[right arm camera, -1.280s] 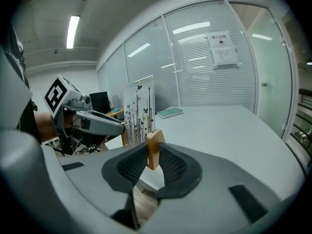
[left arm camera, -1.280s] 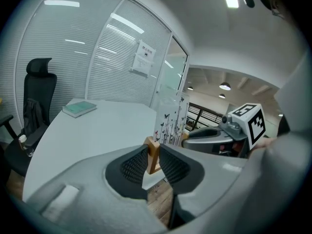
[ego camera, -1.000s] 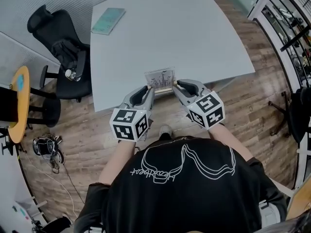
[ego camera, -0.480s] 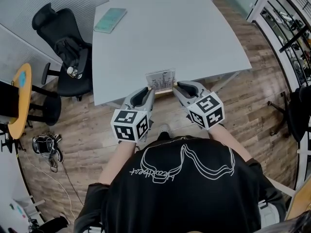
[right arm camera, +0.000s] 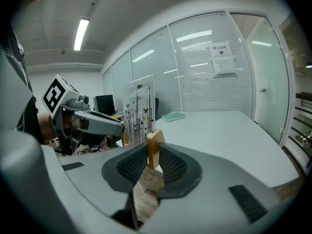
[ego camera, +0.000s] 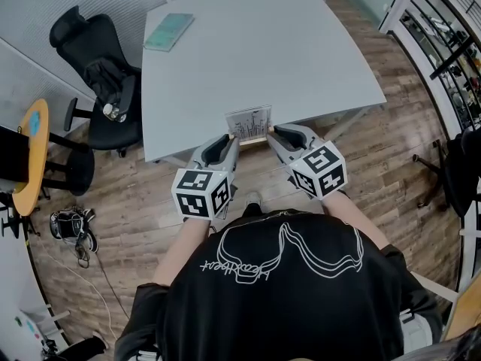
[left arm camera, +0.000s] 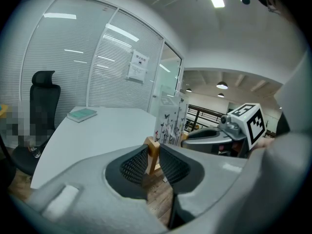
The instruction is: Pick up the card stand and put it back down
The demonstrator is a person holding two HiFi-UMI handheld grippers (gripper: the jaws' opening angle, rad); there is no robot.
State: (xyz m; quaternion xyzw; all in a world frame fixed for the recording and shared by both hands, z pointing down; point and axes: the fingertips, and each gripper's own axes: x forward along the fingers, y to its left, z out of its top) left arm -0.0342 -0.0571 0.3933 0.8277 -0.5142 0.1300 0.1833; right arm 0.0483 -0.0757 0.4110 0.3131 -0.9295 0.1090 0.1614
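Observation:
The card stand [ego camera: 248, 122] is a clear panel printed with butterflies and stems, set in a wooden base, and stands at the near edge of the grey table [ego camera: 263, 43]. My left gripper [ego camera: 231, 140] is shut on the base's left end, and my right gripper [ego camera: 272, 134] is shut on its right end. In the left gripper view the wooden end [left arm camera: 152, 152] sits pinched between the black pads, with the panel [left arm camera: 170, 123] beyond. The right gripper view shows the other wooden end [right arm camera: 154, 147] clamped the same way. I cannot tell whether the base touches the table.
A teal book [ego camera: 168, 31] lies at the table's far left corner. A black office chair [ego camera: 101, 81] stands left of the table, with a round yellow side table [ego camera: 30, 156] further left. Dark shelving [ego camera: 451, 43] lines the right side. Wooden floor lies under the grippers.

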